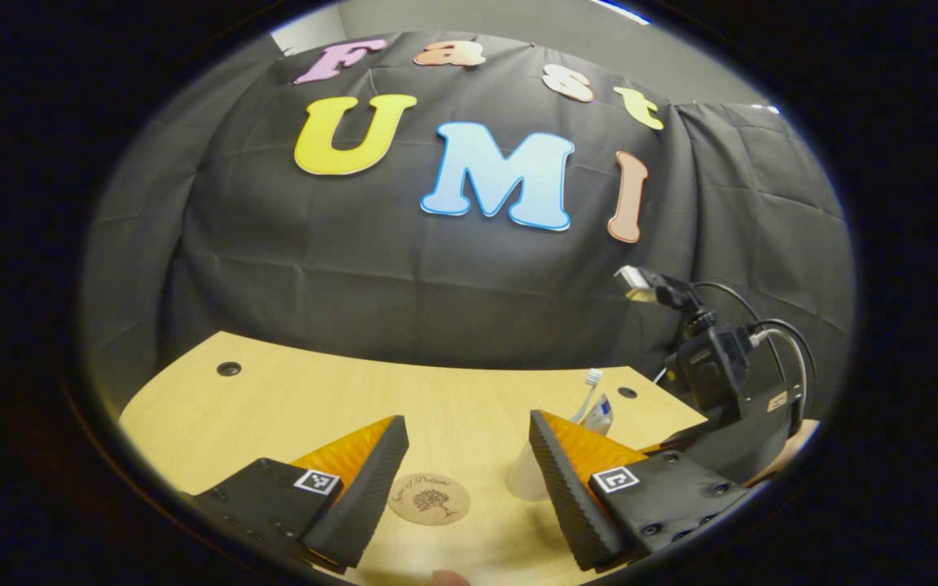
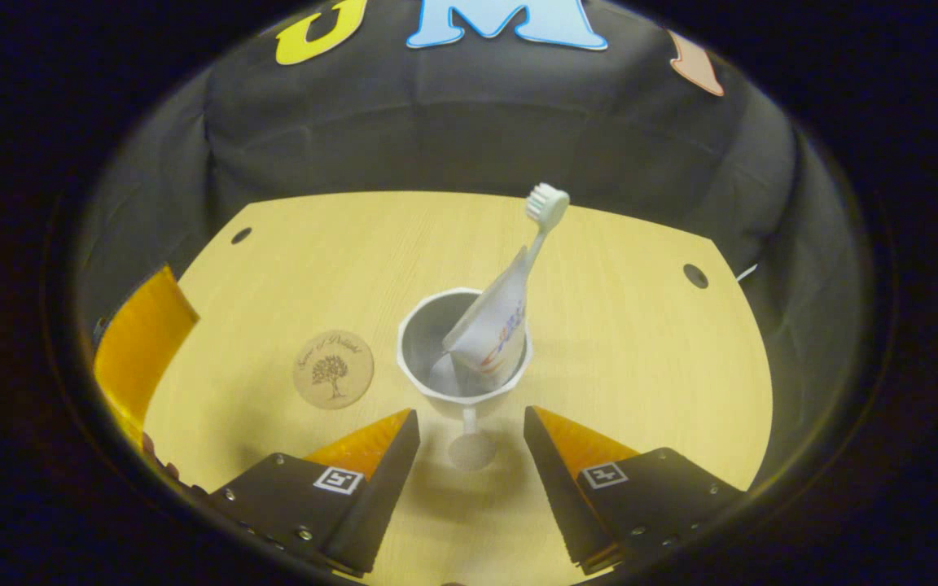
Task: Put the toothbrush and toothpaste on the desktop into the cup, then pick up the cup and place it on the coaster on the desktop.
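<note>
In the right gripper view a white stemmed cup (image 2: 462, 358) stands on the wooden desktop (image 2: 624, 342) with the toothbrush (image 2: 546, 207) and the toothpaste tube (image 2: 489, 330) leaning inside it. My right gripper (image 2: 469, 443) is open, its fingers on either side of the cup's stem and foot, not touching. The round cork coaster (image 2: 333, 369) lies just left of the cup. In the left gripper view my left gripper (image 1: 469, 464) is open above the coaster (image 1: 429, 498); the cup (image 1: 528, 472) is partly hidden behind its right finger, with the toothbrush (image 1: 591, 387) sticking up.
The desktop has round cable holes (image 2: 694, 276) near its back corners (image 1: 228, 369). The black cloth wall rises right behind the desk. The right gripper's body and cables (image 1: 729, 382) show at the right of the left gripper view. A finger of the left gripper (image 2: 139, 346) shows at the desk's left edge.
</note>
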`<state>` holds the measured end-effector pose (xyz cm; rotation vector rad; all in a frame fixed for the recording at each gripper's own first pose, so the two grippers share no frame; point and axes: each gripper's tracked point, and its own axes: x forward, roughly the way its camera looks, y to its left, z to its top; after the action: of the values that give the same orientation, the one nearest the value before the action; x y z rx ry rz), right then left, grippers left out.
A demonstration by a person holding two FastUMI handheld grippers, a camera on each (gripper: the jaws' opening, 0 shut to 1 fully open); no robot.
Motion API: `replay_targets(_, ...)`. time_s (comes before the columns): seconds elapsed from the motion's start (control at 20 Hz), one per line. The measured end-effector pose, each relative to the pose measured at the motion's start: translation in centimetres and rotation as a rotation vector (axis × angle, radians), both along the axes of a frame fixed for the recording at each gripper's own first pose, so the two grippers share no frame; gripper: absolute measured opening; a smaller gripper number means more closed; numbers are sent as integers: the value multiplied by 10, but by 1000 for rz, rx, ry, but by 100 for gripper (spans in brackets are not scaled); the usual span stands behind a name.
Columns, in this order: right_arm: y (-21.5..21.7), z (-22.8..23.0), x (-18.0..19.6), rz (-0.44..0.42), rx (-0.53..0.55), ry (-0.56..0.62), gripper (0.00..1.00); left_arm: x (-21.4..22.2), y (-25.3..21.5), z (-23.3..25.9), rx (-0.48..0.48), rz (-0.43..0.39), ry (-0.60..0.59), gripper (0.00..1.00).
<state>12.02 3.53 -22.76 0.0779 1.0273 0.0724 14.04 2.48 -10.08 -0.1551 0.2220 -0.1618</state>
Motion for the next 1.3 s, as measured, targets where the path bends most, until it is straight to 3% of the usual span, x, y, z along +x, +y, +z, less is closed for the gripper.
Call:
replay_targets(0.55,6,-36,6,72,-38,146,80,-18,23,-10,-46,41,48,96)
replay_targets(0.65,6,-37,8,78,-38,154,74,-19,24,-12,-50,43,51,96)
replay_targets(0.7,8,-41,8,73,-33,165,64,-20,25,-13,-51,45,54,96)
replay_targets(0.95,5,-46,6,48,-5,196,46,-23,28,-15,-48,46,60,96)
replay_targets(1.0,6,-46,6,47,10,201,27,-22,28,-16,-48,47,62,96)
replay_targets(1.3,5,-43,6,47,12,190,24,-28,30,-19,-54,56,73,96)
